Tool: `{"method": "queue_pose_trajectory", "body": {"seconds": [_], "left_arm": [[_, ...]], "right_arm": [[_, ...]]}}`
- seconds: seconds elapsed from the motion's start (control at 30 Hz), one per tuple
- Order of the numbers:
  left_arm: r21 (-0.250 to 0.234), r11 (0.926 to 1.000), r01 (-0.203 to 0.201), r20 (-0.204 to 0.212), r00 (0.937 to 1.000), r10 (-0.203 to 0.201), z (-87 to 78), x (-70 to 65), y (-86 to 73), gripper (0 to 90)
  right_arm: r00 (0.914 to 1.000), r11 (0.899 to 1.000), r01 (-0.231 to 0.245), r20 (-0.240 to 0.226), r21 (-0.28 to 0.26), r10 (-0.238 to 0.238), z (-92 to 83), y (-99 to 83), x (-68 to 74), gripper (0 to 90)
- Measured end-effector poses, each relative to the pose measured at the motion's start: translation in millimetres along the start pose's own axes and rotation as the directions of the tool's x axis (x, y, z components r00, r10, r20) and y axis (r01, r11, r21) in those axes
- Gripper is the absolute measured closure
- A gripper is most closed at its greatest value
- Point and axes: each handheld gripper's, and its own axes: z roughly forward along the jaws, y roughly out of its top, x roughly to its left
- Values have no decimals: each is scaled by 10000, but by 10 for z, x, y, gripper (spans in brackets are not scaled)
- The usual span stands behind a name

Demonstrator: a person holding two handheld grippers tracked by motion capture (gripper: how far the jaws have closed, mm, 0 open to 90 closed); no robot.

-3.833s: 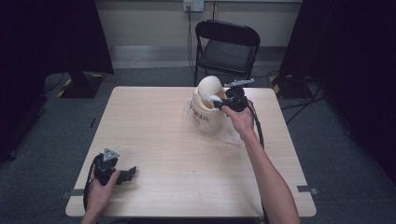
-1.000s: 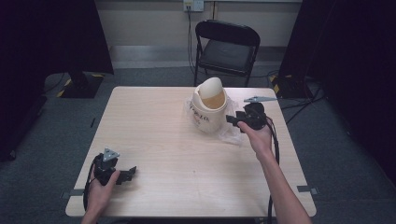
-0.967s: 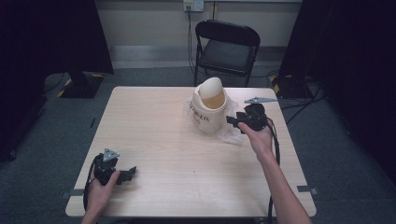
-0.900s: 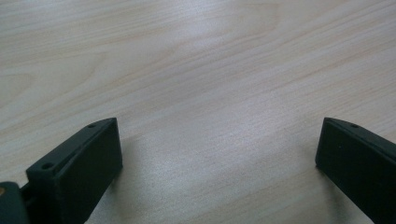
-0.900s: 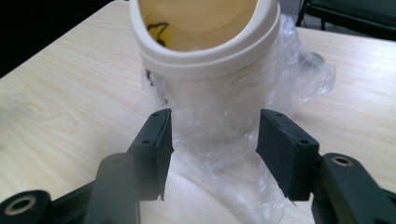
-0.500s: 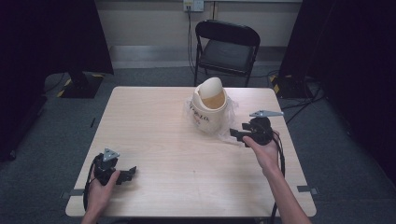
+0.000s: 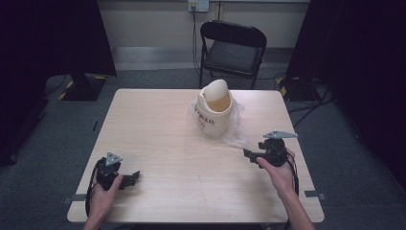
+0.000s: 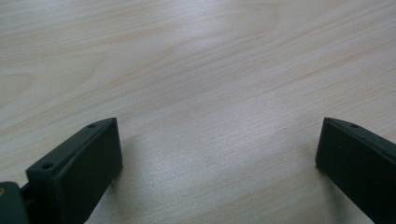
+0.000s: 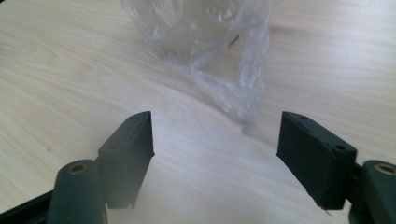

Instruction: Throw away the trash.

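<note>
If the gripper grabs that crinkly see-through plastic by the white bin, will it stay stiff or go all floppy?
Probably floppy: the clear plastic bag lies crumpled and wrinkled on the table, holding no shape. It looks thin and see-through, so likely very light and maybe slippery between the jaws of the right gripper. Part of it seems tucked around the small white bin, so pulling might tug or tip that.

Cream bin [image 7: 215,109] on table [image 7: 158,129]
</note>
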Motion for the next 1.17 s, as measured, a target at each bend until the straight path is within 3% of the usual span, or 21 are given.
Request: {"method": "queue_pose_trajectory", "body": {"seconds": [0.37,0.7,0.8,1.0,1.17], "left_arm": [[9,10000,14,-18,10000,-14,1,-2,1,0],[53,10000,-35,-41,10000,35,-1,0,2,0],[12,10000,21,-34,10000,-21,1,-3,2,0],[14,10000,19,-35,10000,-19,0,-3,2,0],[52,10000,-34,-40,10000,34,-1,0,2,0]], "right_arm": [[9994,9986,-291,196,449,282,13,-427,-68,213],[9968,9930,-294,766,1145,206,122,-687,-88,169],[9947,9935,-309,1006,1091,199,140,-710,-92,167],[9845,9955,307,1692,892,-455,185,-756,-29,150],[9837,9985,279,1763,474,-359,188,-807,-20,142]]}}
